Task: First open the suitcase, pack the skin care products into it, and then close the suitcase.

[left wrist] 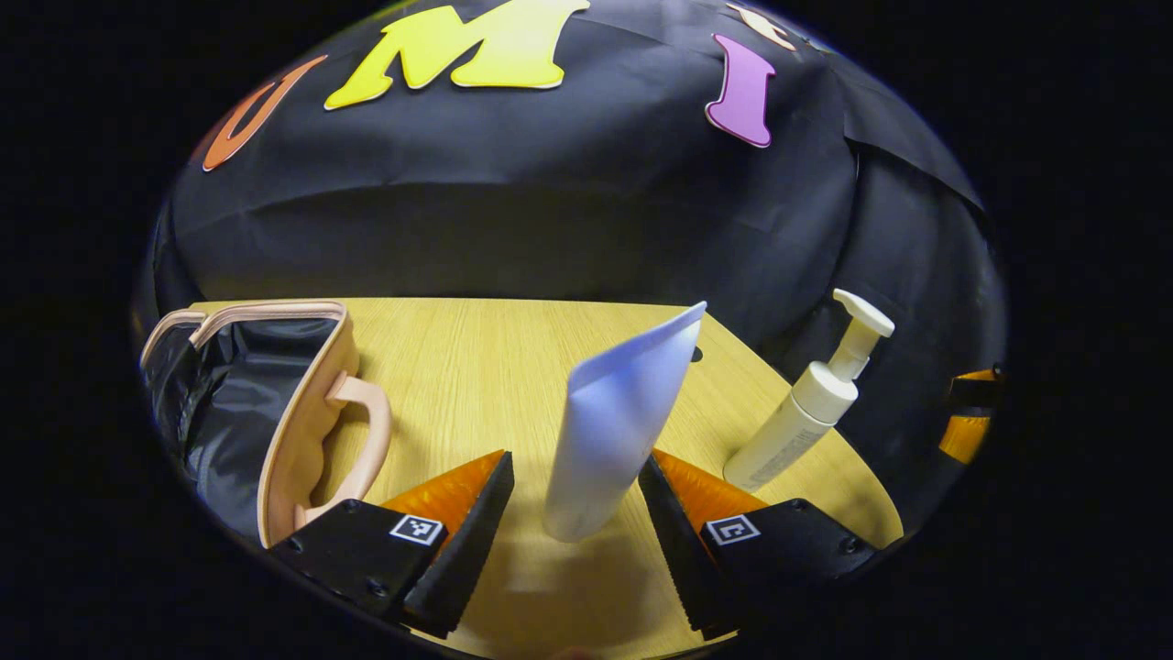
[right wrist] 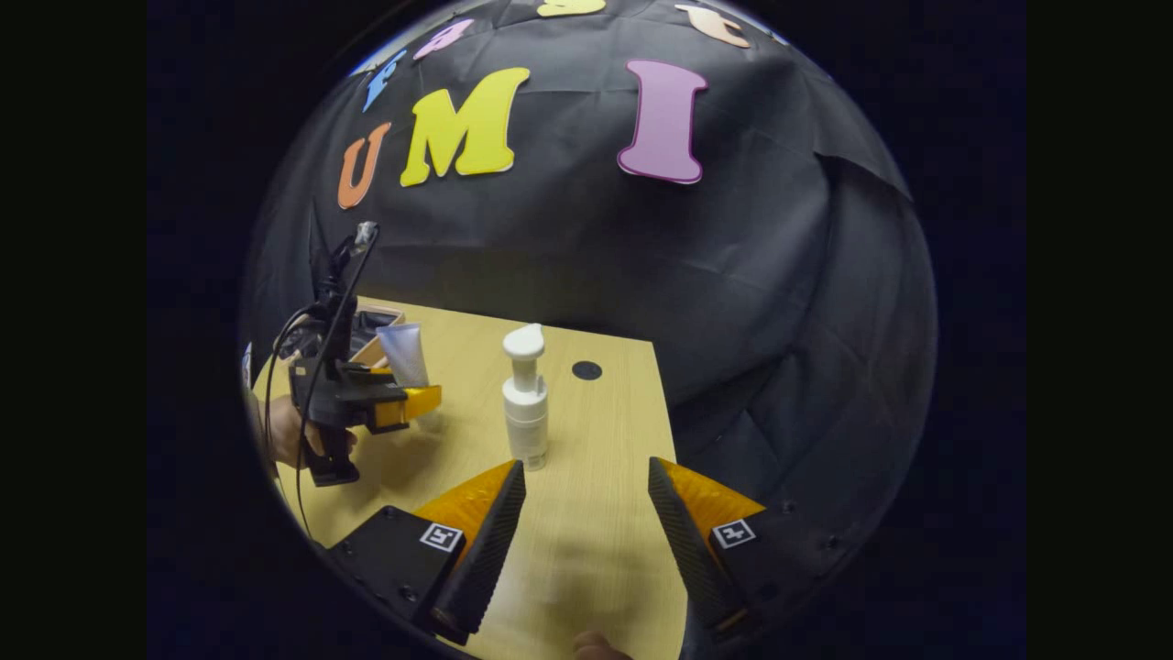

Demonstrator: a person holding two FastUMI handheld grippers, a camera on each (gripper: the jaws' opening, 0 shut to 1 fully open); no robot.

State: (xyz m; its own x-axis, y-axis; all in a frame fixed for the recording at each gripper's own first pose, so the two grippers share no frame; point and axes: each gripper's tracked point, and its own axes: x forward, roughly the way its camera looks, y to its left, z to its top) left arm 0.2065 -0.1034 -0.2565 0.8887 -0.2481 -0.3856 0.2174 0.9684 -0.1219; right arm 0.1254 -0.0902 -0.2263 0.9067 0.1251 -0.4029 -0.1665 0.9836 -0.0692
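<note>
Pale wood-grain worktop carries all the task items. Suitcase, peach shell with dark lining, lies open at the left of the left gripper view, handle toward the tube. White squeeze tube stands upright on its cap, tilted slightly, between the fingers of the left gripper. Jaws spread; the right finger looks very close to the tube's lower side, the left finger stands apart from it. Contact on the right side cannot be confirmed. Not a grasp yet. White pump bottle stands upright to the tube's right, apart from it.

Right gripper view: right gripper is released, empty, hovering over bare worktop with the pump bottle just ahead of its left finger. Farther off, the left gripper is held by a hand beside the tube.

Judged stage: suitcase opened, no product packed, tube pickup in hand.

Risks:
- Tube is tall on a narrow base. If one finger reaches it first on closing, it likely tips or slides rather than centring.
- Soft tube wall: a squeeze low near the cap may deform it, and the tube could pivot or slip out during transfer.
- Carrying toward the suitcase, the tube's tail could catch the rim or handle.
- Right gripper's left finger could knock the pump bottle over if it advances off-centre.
</note>
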